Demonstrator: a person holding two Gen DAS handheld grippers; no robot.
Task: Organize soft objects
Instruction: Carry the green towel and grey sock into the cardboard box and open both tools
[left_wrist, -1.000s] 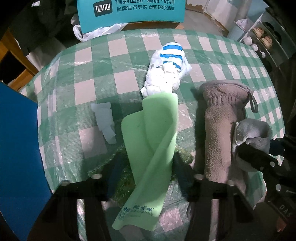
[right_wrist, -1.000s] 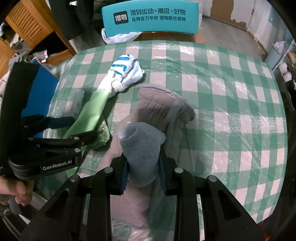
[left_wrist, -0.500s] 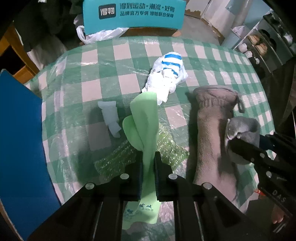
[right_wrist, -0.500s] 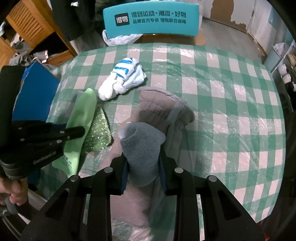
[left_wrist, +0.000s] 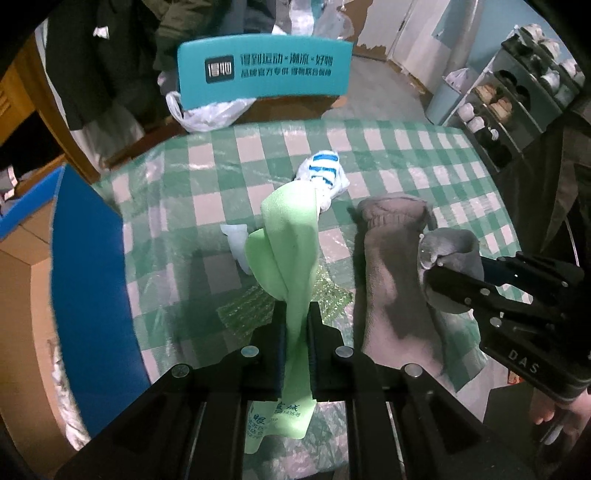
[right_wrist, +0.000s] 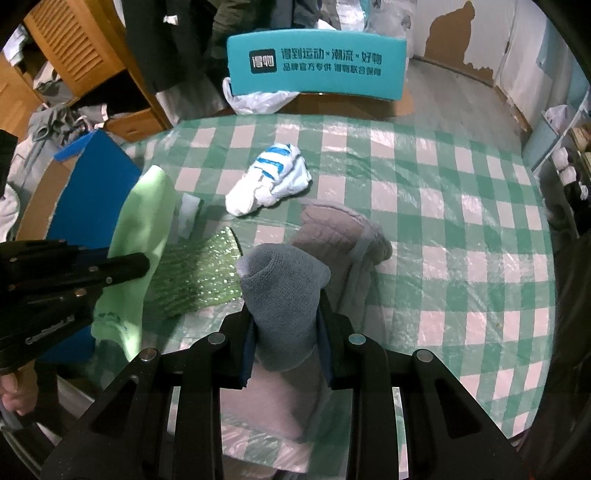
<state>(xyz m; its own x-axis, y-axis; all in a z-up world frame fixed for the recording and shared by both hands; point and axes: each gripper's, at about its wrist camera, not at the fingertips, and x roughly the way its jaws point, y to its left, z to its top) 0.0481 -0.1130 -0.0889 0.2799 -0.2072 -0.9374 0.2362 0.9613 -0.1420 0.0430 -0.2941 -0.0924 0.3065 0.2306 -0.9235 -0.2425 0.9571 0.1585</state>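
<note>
Our left claw (left_wrist: 295, 325) pinches the green cloth (left_wrist: 291, 251) clear of the worktop (left_wrist: 388, 155), so it hangs free. Our right claw (right_wrist: 286, 332) clamps a grey sock (right_wrist: 284, 291) at 3 o'clock, above the towel (left_wrist: 388, 280), ready for sorting.

Checked table (left_wrist: 388, 144), striped sock (left_wrist: 325, 171), towel (left_wrist: 388, 258)

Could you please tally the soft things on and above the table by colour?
Green: 2, the cloth in the left fingers and the bubble wrap.
Grey: 2, the sock in the right fingers and the towel.
White: 2, the striped sock bundle and the small rag.
Total: 6
</note>
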